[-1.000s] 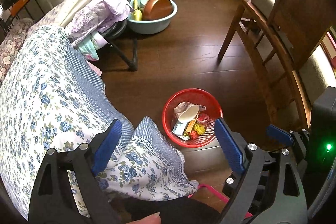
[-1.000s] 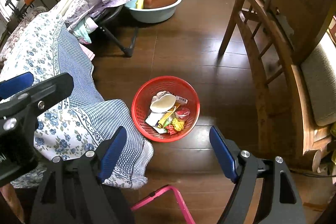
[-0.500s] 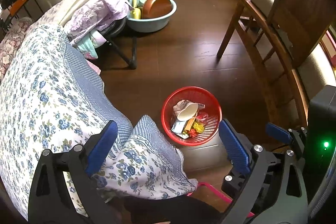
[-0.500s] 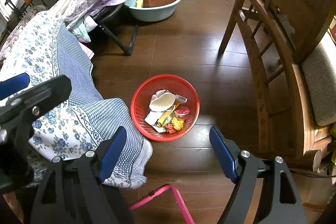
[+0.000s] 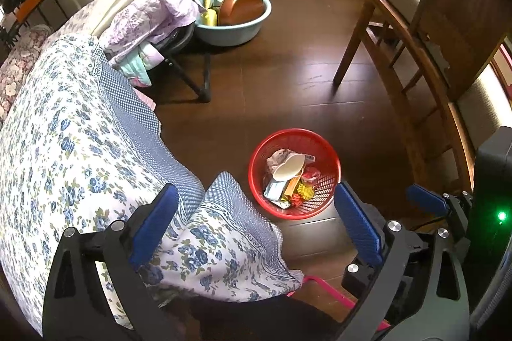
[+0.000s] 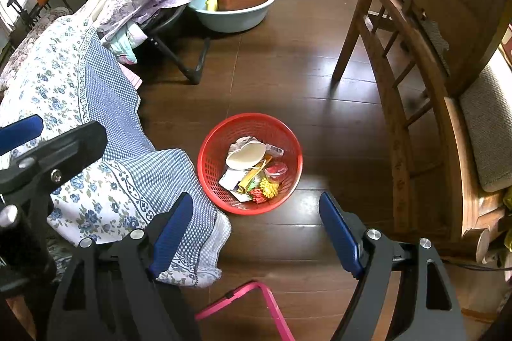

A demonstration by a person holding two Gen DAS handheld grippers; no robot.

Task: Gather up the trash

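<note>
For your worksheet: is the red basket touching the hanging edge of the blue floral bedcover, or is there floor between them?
Cannot tell. In the right wrist view the bedcover edge overlaps the red basket rim with no floor visible between, but it may simply hang in front; the left wrist view overlaps likewise.

The red basket [image 6: 249, 163] stands on dark wooden floor [image 6: 288, 85], open from above. Bare floor lies beyond it and to its right, a clear lane up to the wooden chair [image 6: 412, 78] that walls off the right. On the basket's left the floral bedspread [image 6: 105, 181] hangs touching or just beside its rim. Beyond the basket, well apart, a folding stand's legs [image 6: 188, 66] and a blue basin [image 6: 236, 11] block the floor. A pink frame [image 6: 252, 293] lies nearer than the basket.
</note>
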